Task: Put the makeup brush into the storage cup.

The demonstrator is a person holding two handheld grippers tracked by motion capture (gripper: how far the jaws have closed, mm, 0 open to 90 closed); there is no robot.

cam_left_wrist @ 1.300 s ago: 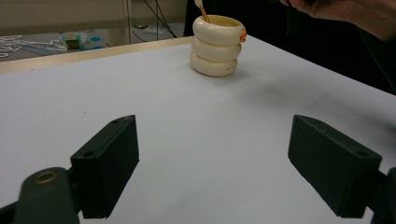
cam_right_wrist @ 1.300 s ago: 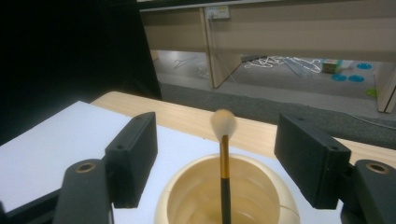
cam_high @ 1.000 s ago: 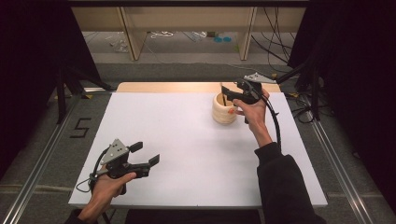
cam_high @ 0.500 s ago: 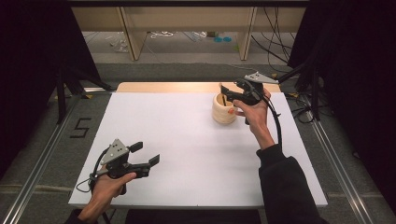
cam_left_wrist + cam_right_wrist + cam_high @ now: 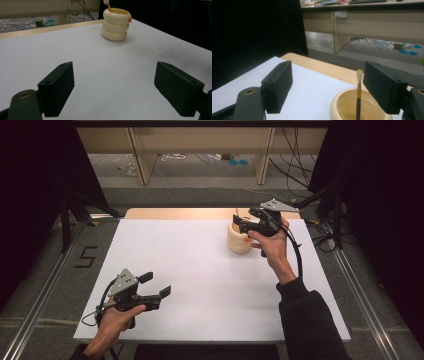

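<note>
The right gripper (image 5: 243, 222), jaws wide and empty, hovers just above a cream ribbed pot (image 5: 239, 239), where a brush (image 5: 359, 95) stands upright with its pale tip above the rim. The left gripper (image 5: 156, 289), also wide and empty, is held well apart from the pot, low over the near left part of the white table (image 5: 200, 270). Beyond the pot a wooden strip (image 5: 180, 213) edges the table, then grey floor (image 5: 200, 182) with cables and wooden shelving, with black curtains (image 5: 30, 180) on both sides.
</note>
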